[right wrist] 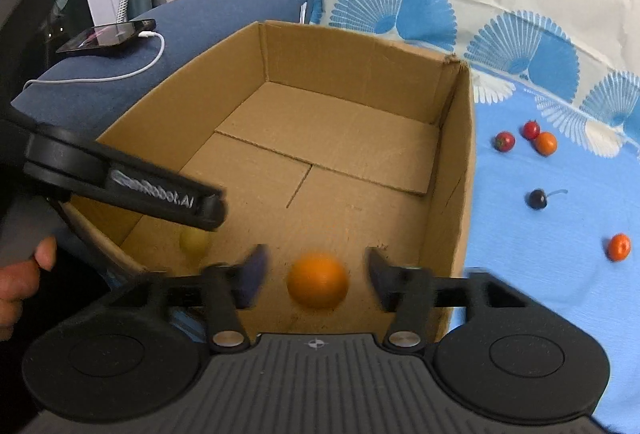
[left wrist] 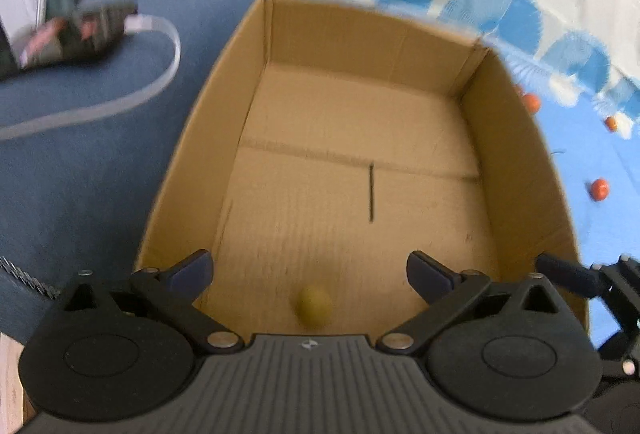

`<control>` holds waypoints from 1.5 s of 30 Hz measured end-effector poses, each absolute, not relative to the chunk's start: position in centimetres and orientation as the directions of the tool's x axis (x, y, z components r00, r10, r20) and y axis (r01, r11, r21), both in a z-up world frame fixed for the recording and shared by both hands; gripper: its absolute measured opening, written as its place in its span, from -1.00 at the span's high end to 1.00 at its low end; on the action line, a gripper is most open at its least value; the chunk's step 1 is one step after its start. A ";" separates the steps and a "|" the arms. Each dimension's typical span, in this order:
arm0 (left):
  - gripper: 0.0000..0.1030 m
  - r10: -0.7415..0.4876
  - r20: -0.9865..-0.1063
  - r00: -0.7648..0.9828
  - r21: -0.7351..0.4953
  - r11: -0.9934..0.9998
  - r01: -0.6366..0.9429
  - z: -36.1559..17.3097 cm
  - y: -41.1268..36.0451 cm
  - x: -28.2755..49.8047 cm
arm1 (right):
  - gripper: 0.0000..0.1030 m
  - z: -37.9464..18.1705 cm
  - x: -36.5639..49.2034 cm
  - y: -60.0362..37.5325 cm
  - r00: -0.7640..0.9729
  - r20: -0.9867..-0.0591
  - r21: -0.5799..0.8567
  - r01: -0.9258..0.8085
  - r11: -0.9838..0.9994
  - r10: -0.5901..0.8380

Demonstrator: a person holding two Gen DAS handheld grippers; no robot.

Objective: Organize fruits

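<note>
Left gripper (left wrist: 309, 274): jaws spread wide over the open cardboard box (left wrist: 516, 170), nothing between the pads. A blurred yellow-green fruit (left wrist: 314, 305) lies on the box floor at lower centre of the left wrist view.

Right gripper (right wrist: 316, 276): jaws parted, an orange fruit (right wrist: 318, 280) between them, clear of both pads, at the box's near end.

Outside the box, at right of the right wrist view, on the blue patterned cloth (right wrist: 540, 258): two red fruits (right wrist: 505, 141), two small orange ones (right wrist: 619, 247), one dark cherry (right wrist: 537, 199).
</note>
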State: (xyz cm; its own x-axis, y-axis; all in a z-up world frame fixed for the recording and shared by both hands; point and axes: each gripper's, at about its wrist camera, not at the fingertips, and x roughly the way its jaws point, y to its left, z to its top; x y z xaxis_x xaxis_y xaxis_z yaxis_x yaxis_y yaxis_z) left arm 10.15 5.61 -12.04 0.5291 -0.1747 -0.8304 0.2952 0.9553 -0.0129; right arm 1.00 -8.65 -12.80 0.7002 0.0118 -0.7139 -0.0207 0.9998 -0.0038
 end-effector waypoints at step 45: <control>-0.99 -0.142 -0.664 0.734 0.069 0.966 0.250 -1.1 9.5 -9.9 | -0.99 -0.6 -19.6 -6.0 0.896 -0.444 -0.061 0.007 0.998 -0.034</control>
State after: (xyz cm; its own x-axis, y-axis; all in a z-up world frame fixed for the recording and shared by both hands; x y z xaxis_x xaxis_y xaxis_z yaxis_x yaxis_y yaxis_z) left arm -9.87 9.50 -1.08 0.7337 -0.1422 -0.6644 0.2495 0.9659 0.0689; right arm -19.61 -6.03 -0.61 0.8956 -0.0336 -0.4437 0.0073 0.9981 -0.0610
